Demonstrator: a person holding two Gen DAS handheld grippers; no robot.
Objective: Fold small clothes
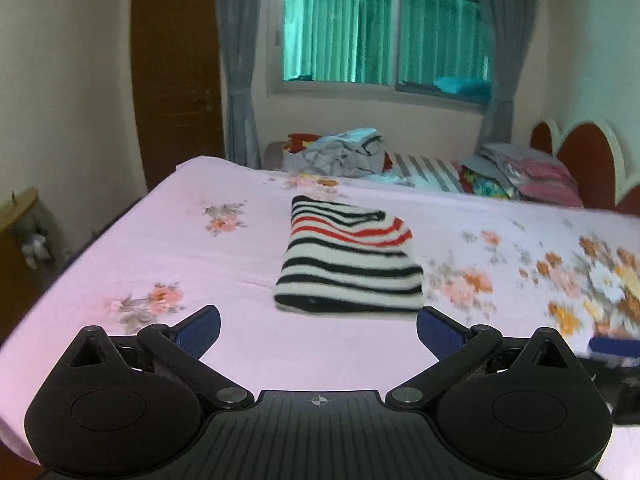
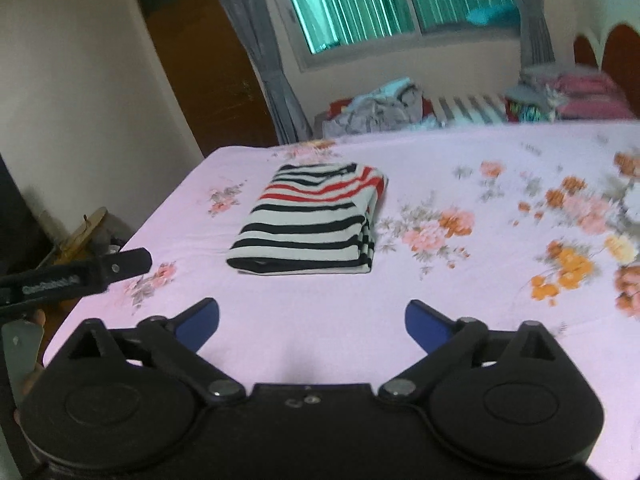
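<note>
Both grippers, left (image 1: 318, 330) and right (image 2: 312, 326), jaws spread, empty | folded striped shirt (image 1: 348, 264) dead ahead on bed (image 1: 240, 340), long axis pointing away | left nearer

left gripper (image 1: 318, 330): jaws spread wide, blue pads facing each other, nothing between them; it hangs level and low, pointing forward.
right gripper (image 2: 312, 326): jaws also wide apart and bare, same low, level pose.
side by side: the left gripper's black finger reaches into the right wrist view at the left edge; a blue pad of the right gripper, blurred, shows at the right edge of the left wrist view.
</note>
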